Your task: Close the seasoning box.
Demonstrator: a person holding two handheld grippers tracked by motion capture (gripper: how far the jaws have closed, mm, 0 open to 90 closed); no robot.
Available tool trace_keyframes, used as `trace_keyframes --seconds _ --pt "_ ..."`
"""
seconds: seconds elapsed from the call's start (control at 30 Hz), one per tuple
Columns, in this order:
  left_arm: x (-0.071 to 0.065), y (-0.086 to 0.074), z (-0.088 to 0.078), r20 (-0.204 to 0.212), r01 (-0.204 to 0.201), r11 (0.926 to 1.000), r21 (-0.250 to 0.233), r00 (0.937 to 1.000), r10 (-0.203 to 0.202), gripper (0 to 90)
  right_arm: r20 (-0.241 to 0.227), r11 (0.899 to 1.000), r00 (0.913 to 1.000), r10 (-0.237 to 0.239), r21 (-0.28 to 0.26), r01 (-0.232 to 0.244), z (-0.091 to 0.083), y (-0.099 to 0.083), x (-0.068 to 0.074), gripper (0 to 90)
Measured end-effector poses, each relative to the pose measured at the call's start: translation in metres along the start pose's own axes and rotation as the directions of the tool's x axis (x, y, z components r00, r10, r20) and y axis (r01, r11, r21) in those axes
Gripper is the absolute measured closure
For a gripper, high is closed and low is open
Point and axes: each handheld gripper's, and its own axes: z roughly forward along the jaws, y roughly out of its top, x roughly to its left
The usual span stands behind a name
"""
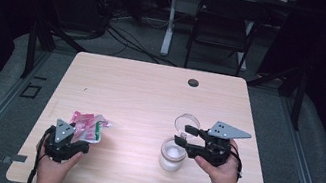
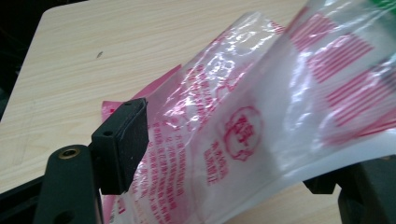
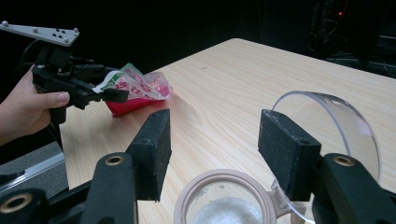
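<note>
Pale wood tabletop (image 1: pixel 150 94) carries both items. Your left gripper (image 1: pixel 71 142) holds the red-printed plastic pouch (image 2: pixel 243 126) at the near-left edge, jaws closed on it; the pouch's long axis runs away from the jaws toward the table centre. Well apart to the right stands the open jar (image 1: pixel 172 154), white granules inside, its clear hinged lid (image 3: pixel 336 126) upright. Your right gripper (image 3: pixel 215 154) sits just behind the jar's rim, jaws wide and empty.
</note>
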Motion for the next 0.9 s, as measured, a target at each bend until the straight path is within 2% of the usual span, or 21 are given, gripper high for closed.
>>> trace_keyframes --seconds 0.13,0.23,0.47,0.63,0.9 --pt "-0.012 0.003 -0.001 0.014 -0.043 0.9991 -0.008 0.999 0.043 27.7 0.005 1.0 1.0 0.003 -0.005 -0.003 -0.001 0.0 -0.001 44.3" --pt "-0.019 0.005 -0.003 0.031 -0.057 0.9982 -0.02 0.9979 0.057 27.6 0.006 1.0 1.0 0.004 -0.006 -0.004 -0.002 0.001 -0.001 44.3" --pt "-0.03 0.009 -0.005 0.056 -0.071 0.9969 -0.035 0.9958 0.073 27.2 0.01 1.0 0.9999 0.0 -0.01 0.0 -0.004 0.002 -0.001 44.3" --pt "-0.037 0.013 -0.009 0.06 -0.087 0.9945 -0.057 0.9941 0.091 27.3 0.033 1.0 0.9993 -0.017 -0.009 0.018 -0.008 0.004 -0.002 44.3" --pt "-0.047 0.022 -0.011 0.084 -0.101 0.9928 -0.065 0.9908 0.106 27.4 0.068 0.999 0.9976 -0.012 -0.035 0.014 -0.022 0.01 -0.007 44.4"
